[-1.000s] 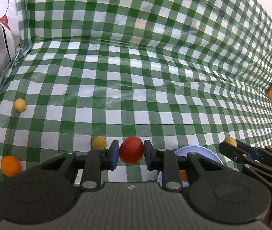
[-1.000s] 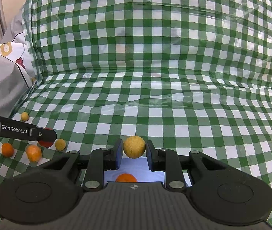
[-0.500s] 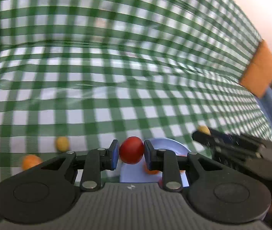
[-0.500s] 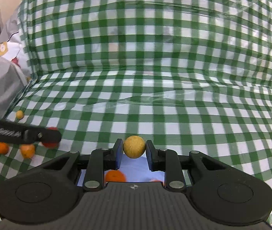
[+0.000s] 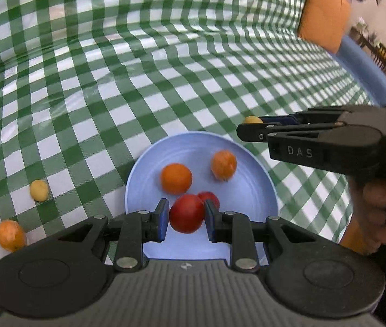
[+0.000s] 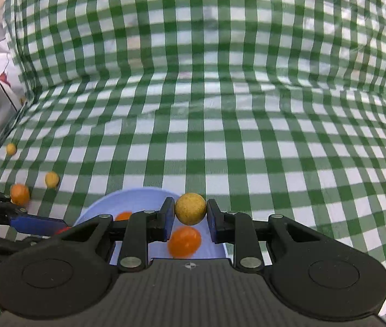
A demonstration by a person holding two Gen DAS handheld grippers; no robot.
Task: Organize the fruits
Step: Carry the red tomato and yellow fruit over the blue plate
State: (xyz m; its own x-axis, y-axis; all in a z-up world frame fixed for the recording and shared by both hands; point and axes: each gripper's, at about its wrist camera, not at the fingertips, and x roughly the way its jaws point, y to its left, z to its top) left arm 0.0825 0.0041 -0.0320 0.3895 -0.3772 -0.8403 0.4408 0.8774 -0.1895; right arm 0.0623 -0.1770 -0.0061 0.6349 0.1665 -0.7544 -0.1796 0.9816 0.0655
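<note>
My left gripper is shut on a red fruit and holds it above the near part of a pale blue plate. On the plate lie two orange fruits and another red fruit, partly hidden. My right gripper is shut on a yellow fruit over the plate's far right rim; it also shows in the left wrist view. An orange fruit lies on the plate below it.
Loose on the green checked cloth left of the plate lie a yellow fruit and an orange fruit. Another yellow fruit lies far left. An orange cushion is at the far right.
My left gripper has swung right with the red fruit, from the cloth to above the plate. My right gripper, still holding the yellow fruit, has stayed over the plate's rim.
</note>
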